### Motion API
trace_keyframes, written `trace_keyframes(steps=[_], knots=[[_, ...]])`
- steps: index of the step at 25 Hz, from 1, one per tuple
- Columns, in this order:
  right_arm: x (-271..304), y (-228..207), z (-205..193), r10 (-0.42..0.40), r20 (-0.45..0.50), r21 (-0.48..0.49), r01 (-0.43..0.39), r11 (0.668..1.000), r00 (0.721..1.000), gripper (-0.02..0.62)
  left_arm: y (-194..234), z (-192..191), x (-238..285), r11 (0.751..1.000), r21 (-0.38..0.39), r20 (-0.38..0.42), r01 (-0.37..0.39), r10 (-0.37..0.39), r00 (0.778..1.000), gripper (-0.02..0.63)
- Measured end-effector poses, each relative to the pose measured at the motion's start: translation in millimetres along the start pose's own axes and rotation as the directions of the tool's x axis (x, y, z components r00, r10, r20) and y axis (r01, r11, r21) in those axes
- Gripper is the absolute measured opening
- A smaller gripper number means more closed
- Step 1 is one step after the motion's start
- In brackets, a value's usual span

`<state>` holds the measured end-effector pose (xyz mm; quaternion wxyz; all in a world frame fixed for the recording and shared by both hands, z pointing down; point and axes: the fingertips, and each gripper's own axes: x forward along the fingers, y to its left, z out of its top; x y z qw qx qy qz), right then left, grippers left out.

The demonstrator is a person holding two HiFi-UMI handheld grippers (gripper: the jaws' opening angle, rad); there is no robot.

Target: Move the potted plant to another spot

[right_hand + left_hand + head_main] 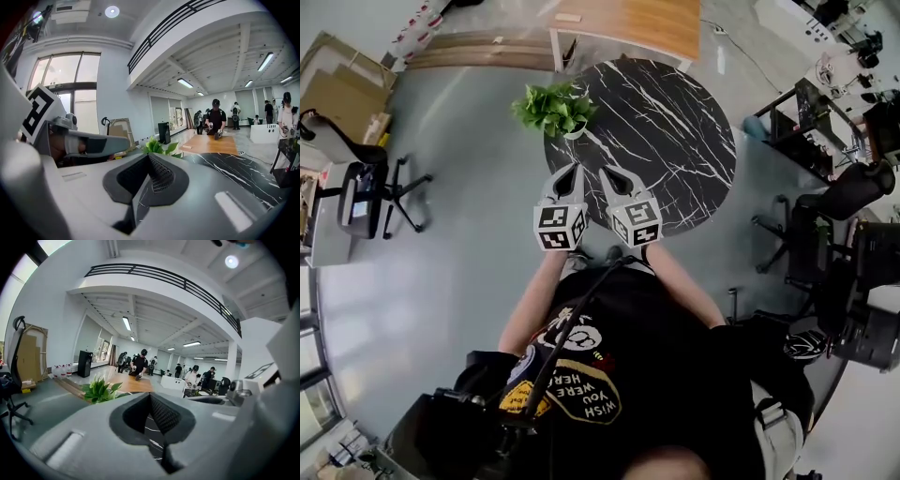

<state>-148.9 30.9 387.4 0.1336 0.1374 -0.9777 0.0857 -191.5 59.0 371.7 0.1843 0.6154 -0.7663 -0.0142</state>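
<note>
A leafy green potted plant (553, 109) in a white pot stands at the far left edge of the round black marble table (675, 141). My left gripper (572, 172) and right gripper (613, 175) hang side by side above the table's near left part, well short of the plant, both shut with nothing between the jaws. In the left gripper view the plant (100, 390) shows ahead and to the left, beyond the closed tips (150, 395). In the right gripper view the plant (159, 146) lies straight ahead past the closed tips (150, 156).
A wooden table (630, 22) stands just beyond the marble one. Office chairs (366, 192) stand to the left and right (839, 202) of it on the grey floor. Several people stand far off in the hall.
</note>
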Motion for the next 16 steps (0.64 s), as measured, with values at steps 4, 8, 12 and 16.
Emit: trace_keyframes(steps=[4, 8, 12, 16], knots=[[-0.5, -1.5, -0.8, 0.000, 0.002, 0.001, 0.000, 1.000, 1.000, 0.002, -3.0, -1.2, -2.1, 1.000, -0.001, 0.000, 0.004, -0.004, 1.000, 0.003], [-0.6, -1.3, 0.9, -0.003, 0.003, 0.006, 0.003, 1.000, 1.000, 0.002, -5.1, -3.5, -2.4, 1.000, -0.005, -0.007, 0.010, -0.010, 1.000, 0.003], [-1.7, 1.9, 0.8, 0.005, 0.003, 0.000, -0.005, 1.000, 1.000, 0.002, -8.1, -4.2, -2.0, 1.000, -0.003, -0.008, 0.017, -0.017, 1.000, 0.003], [-2.1, 3.2, 1.3, 0.006, 0.010, -0.004, -0.006, 1.000, 1.000, 0.002, -10.2, -5.4, -2.5, 1.000, 0.001, -0.008, 0.025, -0.025, 1.000, 0.003]])
